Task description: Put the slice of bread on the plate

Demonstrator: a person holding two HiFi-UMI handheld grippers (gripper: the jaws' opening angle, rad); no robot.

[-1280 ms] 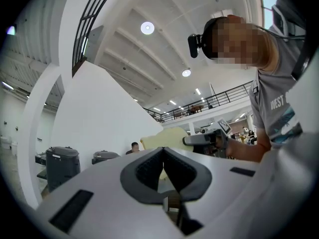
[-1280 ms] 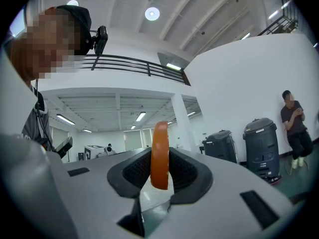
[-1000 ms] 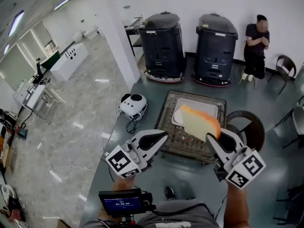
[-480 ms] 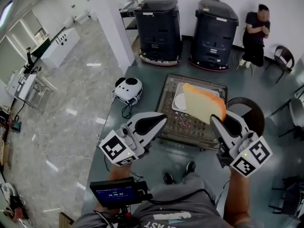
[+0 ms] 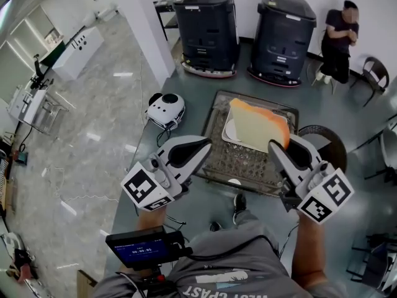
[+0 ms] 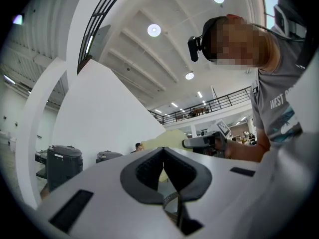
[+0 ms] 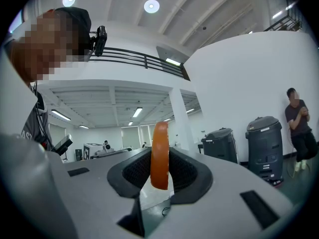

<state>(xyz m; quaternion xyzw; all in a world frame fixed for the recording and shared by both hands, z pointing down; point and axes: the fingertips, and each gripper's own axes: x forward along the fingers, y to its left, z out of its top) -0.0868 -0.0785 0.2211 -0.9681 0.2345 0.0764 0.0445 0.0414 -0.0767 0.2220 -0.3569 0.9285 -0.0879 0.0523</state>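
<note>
Head view: the right gripper (image 5: 277, 146), lower right, is holding the bread slice (image 5: 257, 126) by one corner over the plate (image 5: 228, 132) at centre. Gripped so thinly, it could be sagging loose and landing off the plate. The surface (image 5: 239, 163) rim and the chair (image 5: 322, 160) are crowding the right side, while the left is offering room.

Left gripper view: the left gripper (image 6: 163, 166) is showing its fingers touching, with nothing between them.

Right gripper view: the fingers (image 7: 187, 171) are pinching the crust, parted only slightly.

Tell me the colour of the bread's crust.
Orange crust on the slice of bread; right gripper view shows it best.
</note>
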